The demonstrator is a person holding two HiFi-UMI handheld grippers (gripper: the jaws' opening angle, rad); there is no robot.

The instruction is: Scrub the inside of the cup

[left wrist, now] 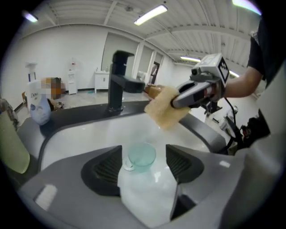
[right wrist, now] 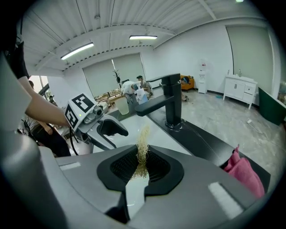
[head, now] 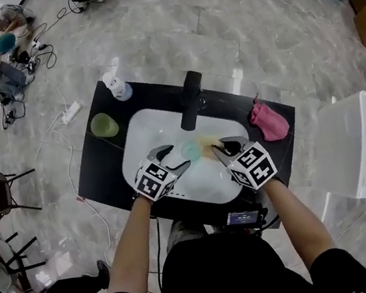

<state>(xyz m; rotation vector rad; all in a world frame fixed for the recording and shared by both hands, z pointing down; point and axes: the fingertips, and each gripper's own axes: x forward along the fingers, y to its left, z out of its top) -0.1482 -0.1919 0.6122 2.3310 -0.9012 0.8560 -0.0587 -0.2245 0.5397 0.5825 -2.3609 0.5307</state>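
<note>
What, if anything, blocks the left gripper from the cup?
Probably nothing, yes: the cup stands in the sink between the open jaws of the left gripper, untouched; the sponge in the right gripper sits beyond it.

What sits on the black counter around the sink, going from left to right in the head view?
green cup → pump bottle → black faucet → pink cloth
</note>
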